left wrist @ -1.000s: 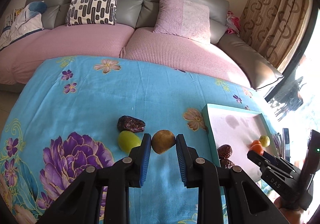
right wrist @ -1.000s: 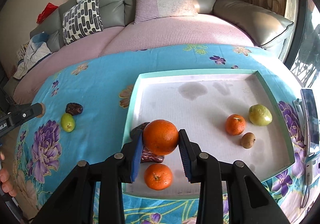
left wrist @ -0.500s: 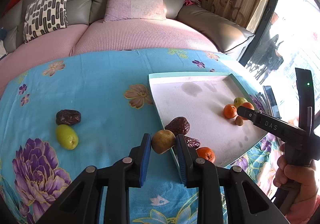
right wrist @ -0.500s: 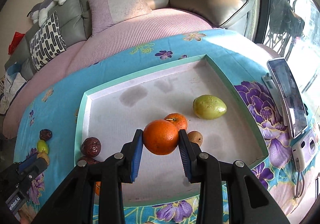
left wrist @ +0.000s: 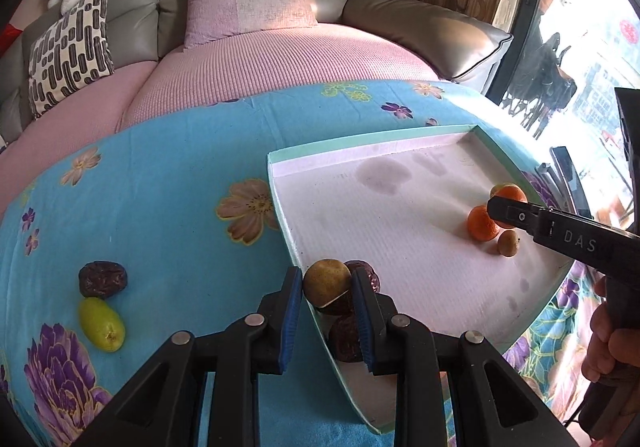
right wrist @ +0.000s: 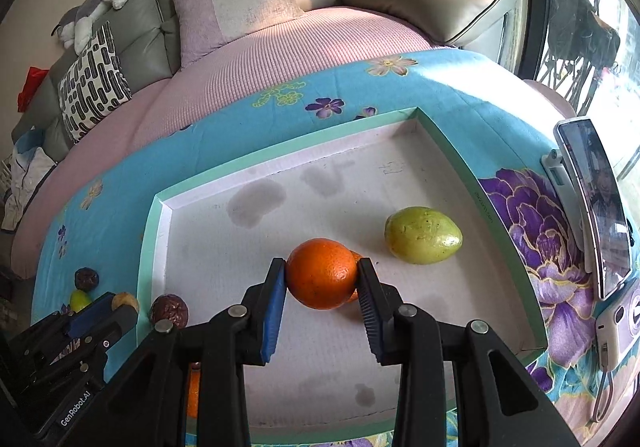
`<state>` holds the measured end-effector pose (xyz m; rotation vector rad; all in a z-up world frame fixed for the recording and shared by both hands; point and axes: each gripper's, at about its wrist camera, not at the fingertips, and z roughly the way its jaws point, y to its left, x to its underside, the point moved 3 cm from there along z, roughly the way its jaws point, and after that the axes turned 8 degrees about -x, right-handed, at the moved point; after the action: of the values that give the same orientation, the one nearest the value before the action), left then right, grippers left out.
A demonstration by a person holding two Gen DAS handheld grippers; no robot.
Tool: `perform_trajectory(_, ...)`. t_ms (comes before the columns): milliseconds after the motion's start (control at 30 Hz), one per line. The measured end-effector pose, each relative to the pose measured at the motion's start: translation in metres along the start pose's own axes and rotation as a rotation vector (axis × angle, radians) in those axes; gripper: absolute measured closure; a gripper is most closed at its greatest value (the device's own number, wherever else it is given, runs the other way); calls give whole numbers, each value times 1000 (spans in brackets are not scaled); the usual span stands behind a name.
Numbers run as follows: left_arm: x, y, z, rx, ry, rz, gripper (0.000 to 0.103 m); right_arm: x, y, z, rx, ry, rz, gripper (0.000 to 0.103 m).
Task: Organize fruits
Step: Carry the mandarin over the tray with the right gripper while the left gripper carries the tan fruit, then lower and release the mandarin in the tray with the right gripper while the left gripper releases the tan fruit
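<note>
My left gripper is shut on a small yellow-brown fruit, held just over the left rim of the white tray. Two dark dates lie in the tray right below it. My right gripper is shut on a large orange above the tray floor. A smaller orange peeks out behind it, and a green fruit lies to its right. On the cloth to the left remain a date and a green fruit.
A phone on a stand and a small camera sit past the tray's right side. A little brown fruit lies beside an orange in the tray. The sofa borders the table's far edge.
The left gripper carried the yellow-brown fruit rightward from the cloth to the tray's left rim. The right gripper took the large orange across the tray toward the small orange and the green fruit.
</note>
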<state>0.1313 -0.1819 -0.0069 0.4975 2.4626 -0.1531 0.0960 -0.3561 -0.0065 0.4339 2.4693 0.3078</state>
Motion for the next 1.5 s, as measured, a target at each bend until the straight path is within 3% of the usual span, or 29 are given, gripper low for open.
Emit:
perform_trajectory(633, -26, -18, 52, -49, 86, -27, 76, 4, -11, 4, -14, 66, 17, 66)
perform_trajectory(1500, -23, -17, 46, -43, 111, -42, 75, 8, -9, 7, 22, 89, 3, 66)
